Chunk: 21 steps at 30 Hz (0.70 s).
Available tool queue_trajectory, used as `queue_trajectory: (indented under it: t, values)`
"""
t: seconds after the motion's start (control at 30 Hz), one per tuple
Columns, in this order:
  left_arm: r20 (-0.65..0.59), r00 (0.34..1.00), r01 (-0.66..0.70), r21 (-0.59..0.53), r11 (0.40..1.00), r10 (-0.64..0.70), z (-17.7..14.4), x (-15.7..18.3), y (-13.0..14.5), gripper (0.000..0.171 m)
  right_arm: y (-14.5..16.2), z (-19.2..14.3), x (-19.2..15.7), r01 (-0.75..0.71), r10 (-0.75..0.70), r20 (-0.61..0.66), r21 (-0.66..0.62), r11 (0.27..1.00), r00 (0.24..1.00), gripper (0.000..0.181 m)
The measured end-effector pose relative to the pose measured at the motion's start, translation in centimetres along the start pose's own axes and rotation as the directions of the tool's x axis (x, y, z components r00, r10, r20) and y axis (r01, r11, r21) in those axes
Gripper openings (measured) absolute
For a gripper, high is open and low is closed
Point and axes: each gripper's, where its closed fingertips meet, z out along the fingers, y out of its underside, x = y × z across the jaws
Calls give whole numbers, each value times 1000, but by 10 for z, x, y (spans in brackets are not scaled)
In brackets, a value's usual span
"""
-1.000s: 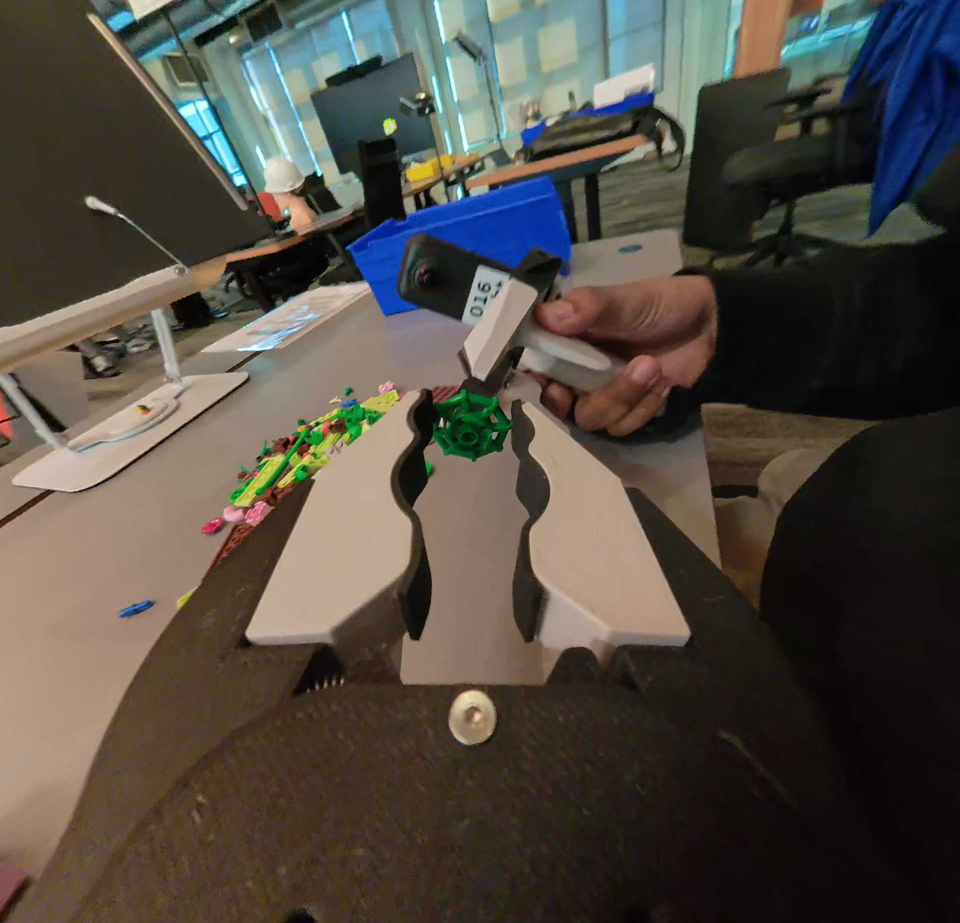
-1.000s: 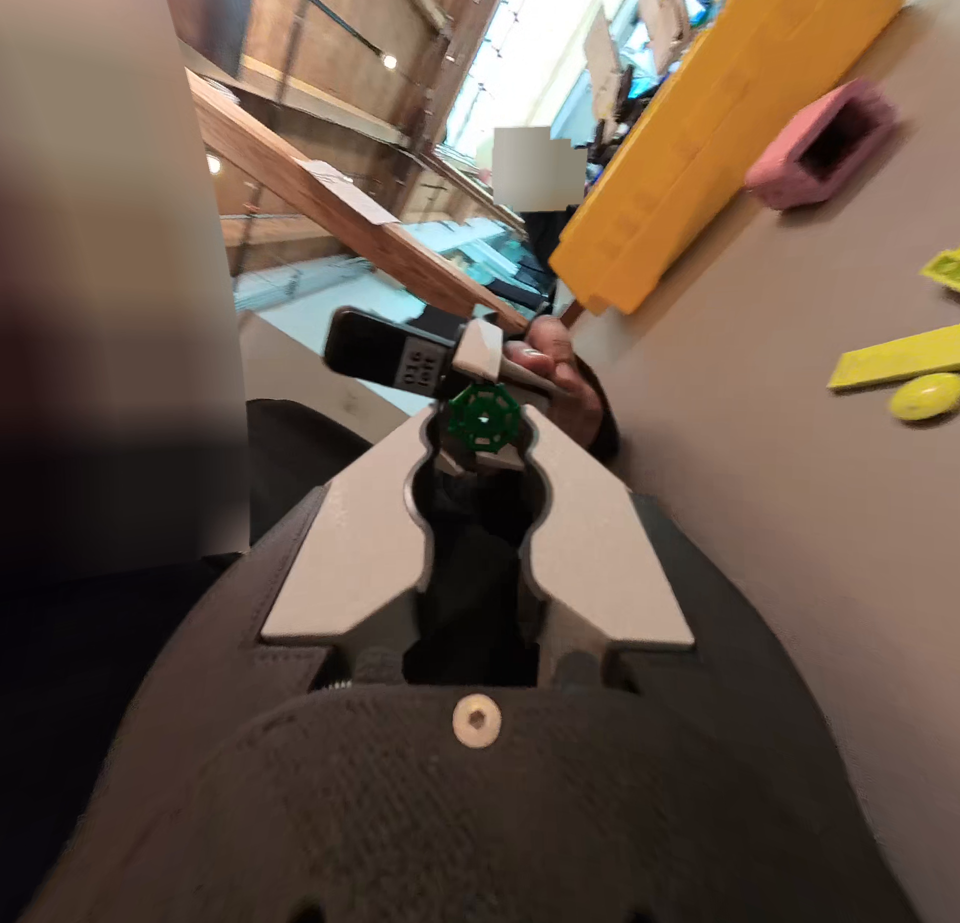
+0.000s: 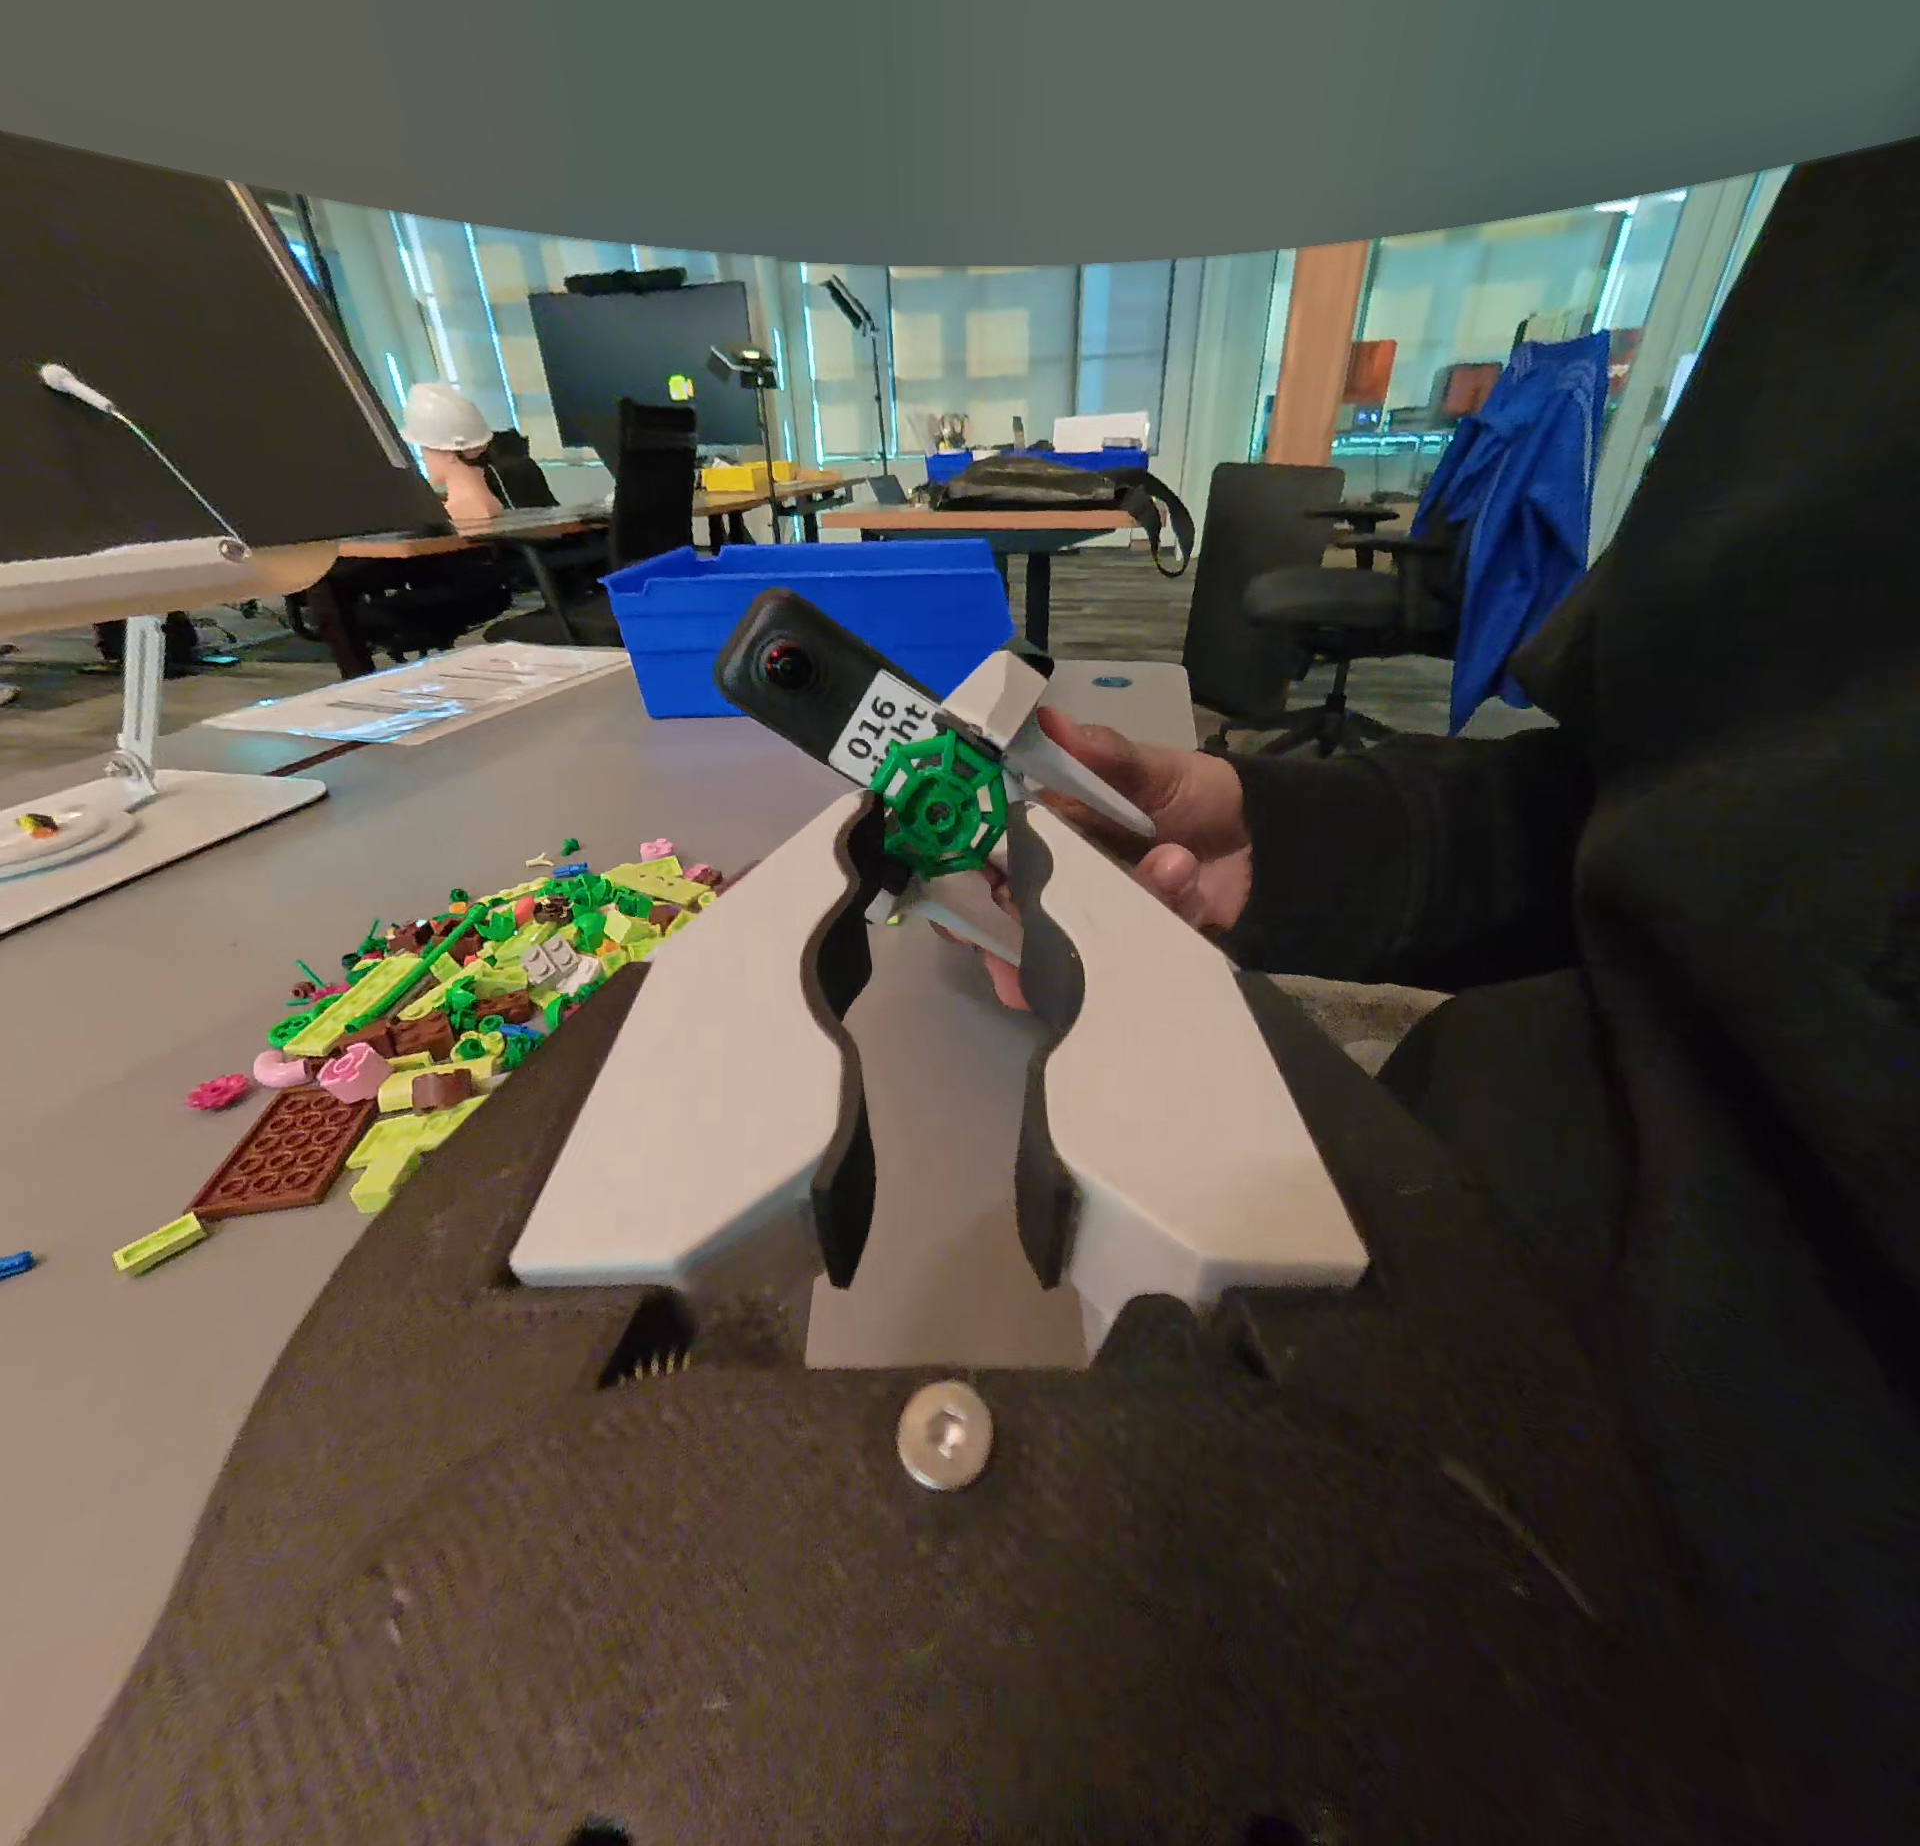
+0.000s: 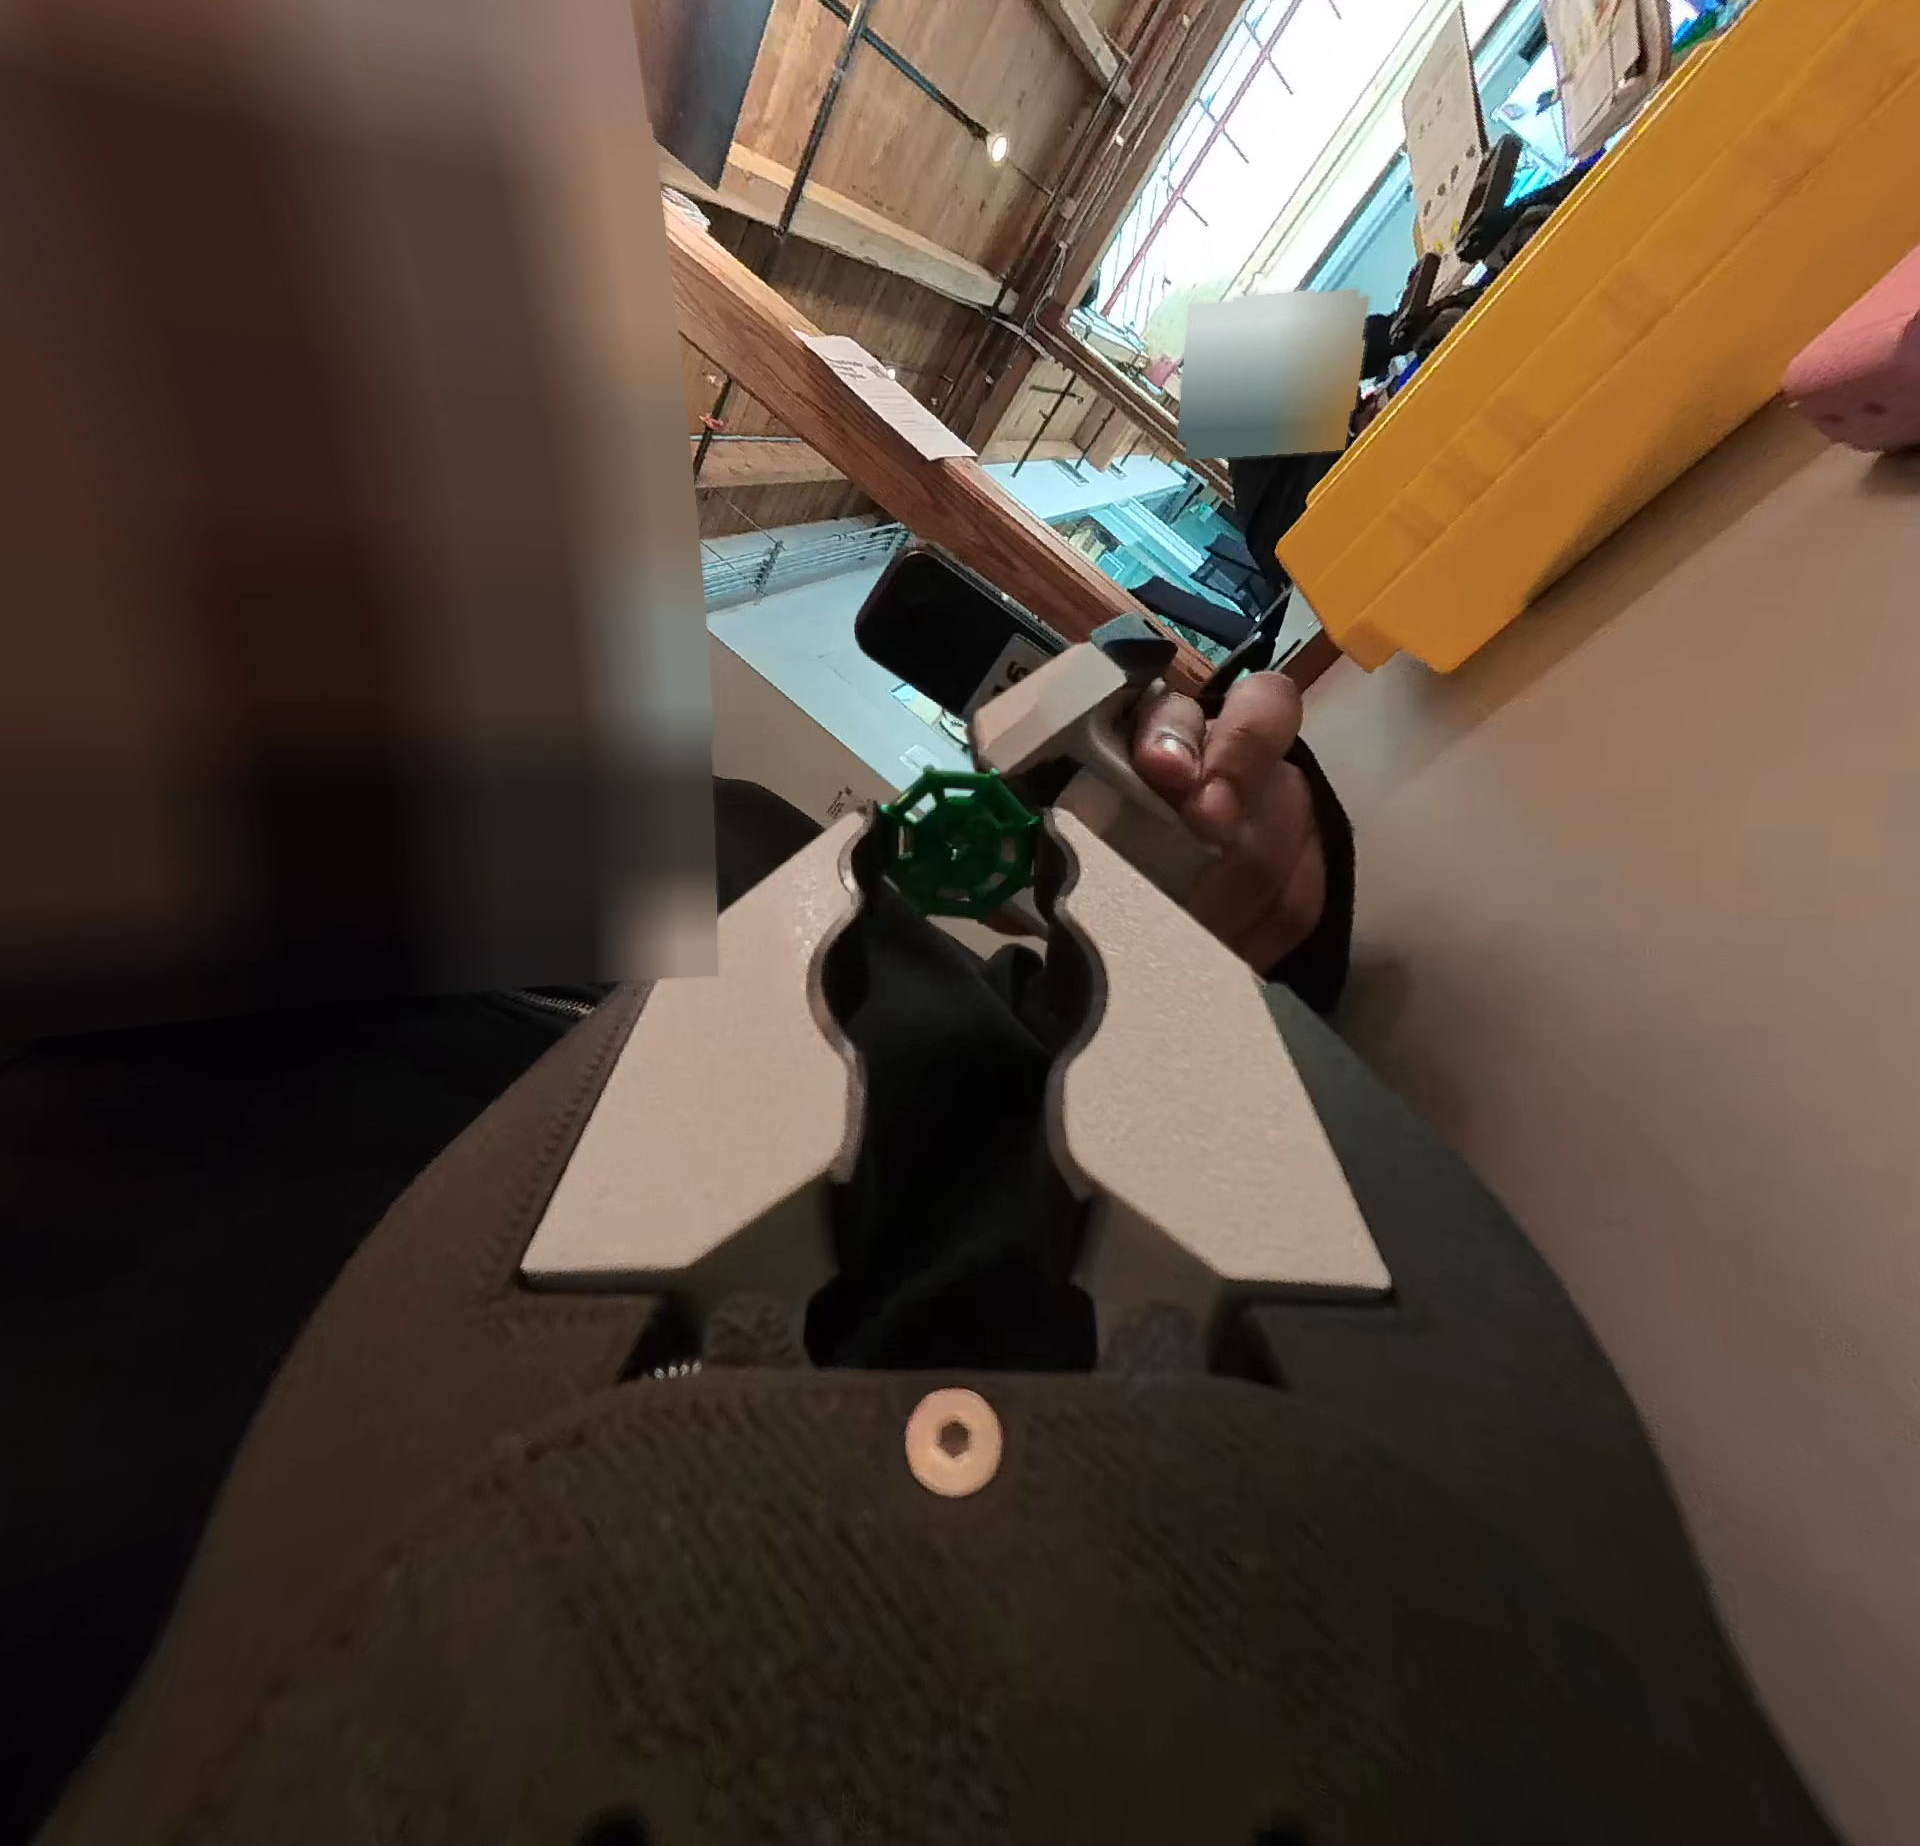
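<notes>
A small green web-shaped toy piece [image 3: 940, 814] is held in the air above the grey table's [image 3: 125, 1433] near edge, pinched from two sides. My left gripper [image 3: 942, 822] is closed on its left and right rims. The right gripper faces it from beyond, with one grey finger [image 3: 997, 700] above the piece and one below. In the right wrist view the same piece [image 4: 956, 851] sits between my right gripper's [image 4: 954, 838] fingertips, and the left gripper's finger [image 4: 1049, 705], held by a hand [image 4: 1236, 809], shows just behind.
A pile of green, lime, brown and pink toy bricks [image 3: 468, 975] lies on the table to the left, with a brown plate [image 3: 281, 1152] at its near end. A blue bin [image 3: 831, 601] stands behind. A white stand base [image 3: 208, 809] is far left. A yellow bin [image 4: 1610, 362] shows at right. Less than 4 cm separates the two grippers' tips.
Both grippers stay on the green piece. The left view has levelled and drawn back, and the right gripper now sits higher and closer in it.
</notes>
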Motion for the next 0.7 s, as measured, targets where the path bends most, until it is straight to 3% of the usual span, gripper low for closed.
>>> queue_trajectory:
  t: [0.1,0.4,0.7]
  values:
    - [15,1000,-16,-4,1000,16,-2,-2,0,13,0,2,-1,-6,6,1,-11,1000,1000,25]
    - [44,997,-58,-13,998,59,-3,-5,1,13,0,3,5,-16,14,-50,-50,999,999,26]
    - [58,986,-155,-60,986,159,-4,-3,7,16,8,2,11,-145,139,-71,-86,986,988,26]
